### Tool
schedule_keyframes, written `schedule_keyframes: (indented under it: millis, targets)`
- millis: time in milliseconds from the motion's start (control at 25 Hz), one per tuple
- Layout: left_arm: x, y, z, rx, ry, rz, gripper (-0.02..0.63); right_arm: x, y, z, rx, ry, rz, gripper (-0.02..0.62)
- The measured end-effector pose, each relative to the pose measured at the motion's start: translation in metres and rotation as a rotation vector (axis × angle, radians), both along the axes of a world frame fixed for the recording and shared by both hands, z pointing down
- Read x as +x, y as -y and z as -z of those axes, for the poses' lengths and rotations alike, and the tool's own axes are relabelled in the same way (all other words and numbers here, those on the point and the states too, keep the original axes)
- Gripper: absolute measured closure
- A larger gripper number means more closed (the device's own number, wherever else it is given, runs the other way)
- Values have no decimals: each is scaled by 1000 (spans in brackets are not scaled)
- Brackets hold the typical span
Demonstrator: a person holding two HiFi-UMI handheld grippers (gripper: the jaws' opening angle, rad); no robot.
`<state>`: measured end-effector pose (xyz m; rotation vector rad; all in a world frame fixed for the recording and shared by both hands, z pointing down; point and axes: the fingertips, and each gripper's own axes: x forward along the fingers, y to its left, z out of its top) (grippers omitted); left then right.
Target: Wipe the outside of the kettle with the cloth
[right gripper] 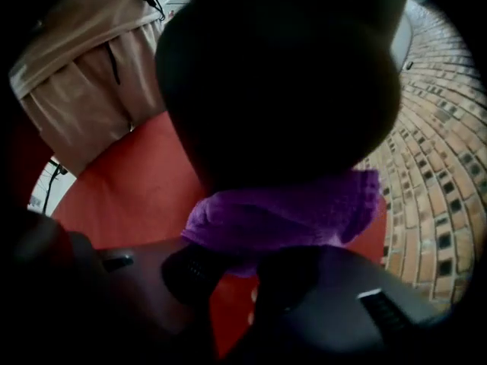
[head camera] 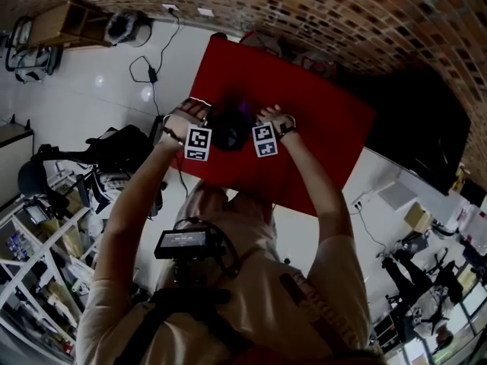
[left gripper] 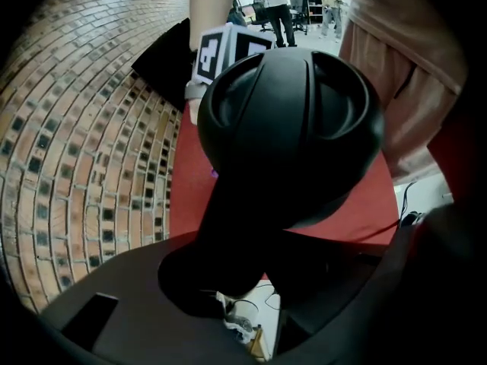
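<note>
Nearest the lens, we see the right gripper [right gripper: 236, 268] pinching a bunched purple cloth [right gripper: 289, 215] at the lower centre of its view. The wad is pressed to the black kettle [right gripper: 281, 82] above it. Only the lower part of the fabric sits in the jaws, so we judge that a hard rub could drag it free. The left gripper [left gripper: 243, 303] is clamped on the kettle's handle [left gripper: 243, 211]. We reckon a sideways push from the cloth could twist the kettle in that narrow hold, or skid it across the red table [head camera: 327, 128].

In the head view both arms reach from the bottom of the frame to its centre, with the grippers pointing steeply down. The left hand [head camera: 181, 124] and right hand [head camera: 275, 119] flank the kettle closely on either side. A brick-patterned surface [head camera: 342, 21] curves across the top.
</note>
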<state>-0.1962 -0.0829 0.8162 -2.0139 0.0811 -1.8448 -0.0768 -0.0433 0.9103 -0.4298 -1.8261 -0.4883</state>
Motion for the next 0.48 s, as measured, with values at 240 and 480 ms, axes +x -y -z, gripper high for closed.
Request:
schedule_keyframes:
  millis: [240,480]
  targets:
    - [2,1,3,13,-19,-41,476,17,17,25,-15,126,-157,488]
    - [19,6,8,23,-34,-104,472,3,66,99,190,252,-21,488]
